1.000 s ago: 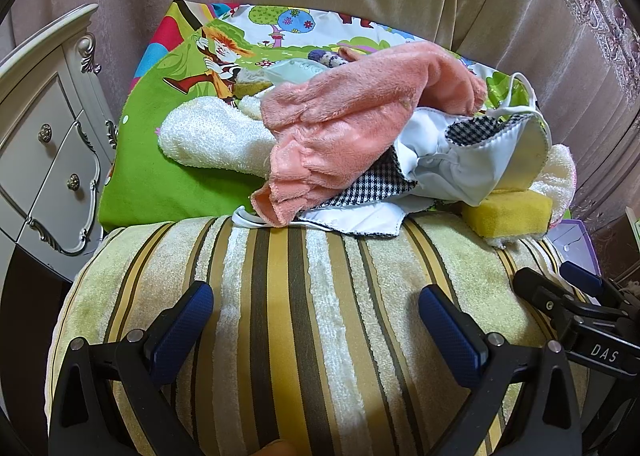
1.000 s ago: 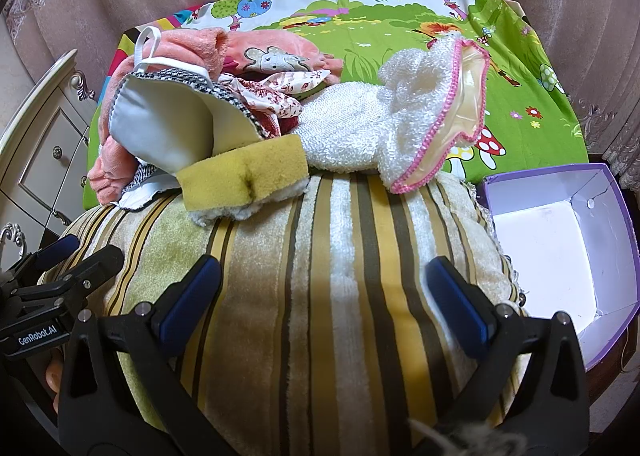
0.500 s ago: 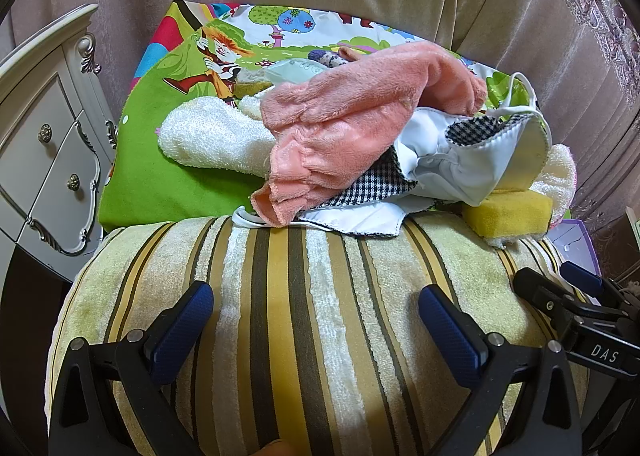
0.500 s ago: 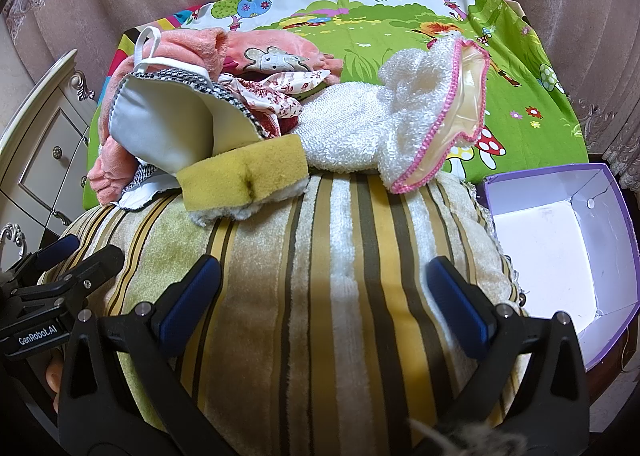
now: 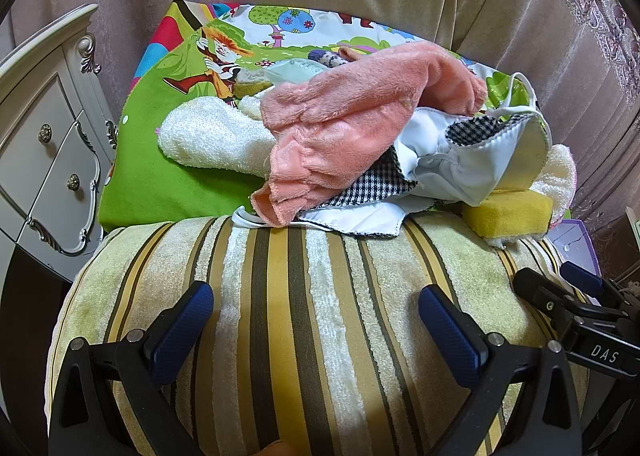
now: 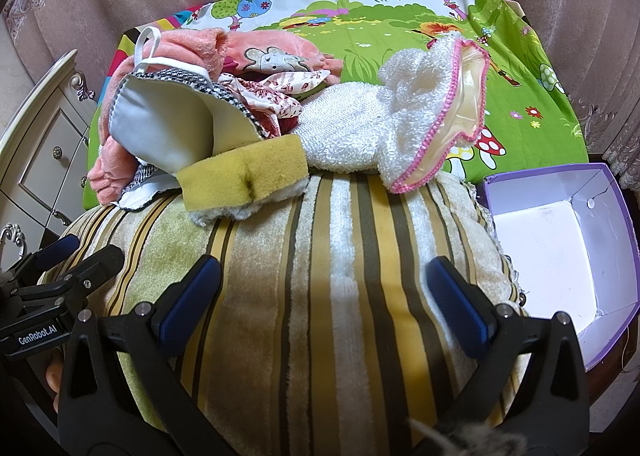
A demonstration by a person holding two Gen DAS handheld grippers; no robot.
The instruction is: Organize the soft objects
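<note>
Both tongs hovered low over the striped cushion (image 6: 352,296), side by side: left tongs (image 5: 316,316) spread wide with nothing between the blue pads, right tongs (image 6: 324,292) likewise released and empty. Neither touched the pile. Soft objects lay heaped at the cushion's far edge, partly spilling onto the cartoon-print mat (image 6: 500,68) behind it. Pink fleece cloth (image 5: 360,128) was draped over the checked-trim mask (image 5: 472,160) and over a white terry towel (image 5: 208,140); the fleece ran diagonally, near-left corner toward far right. Yellow sponge (image 6: 244,176) sat nearest the right tongs, long axis across the view, resting on the cushion edge and touching the mask above it. White terry glove with pink trim (image 6: 400,124) lay with its long axis left to right, open cuff facing right toward the purple box (image 6: 560,240). The box stood open just right of the cushion, presumably the destination, which would explain the right tongs sitting between pile and box. Judgement: sorting not yet begun; the sponge looked the easiest first grab, being loose and on top.
</note>
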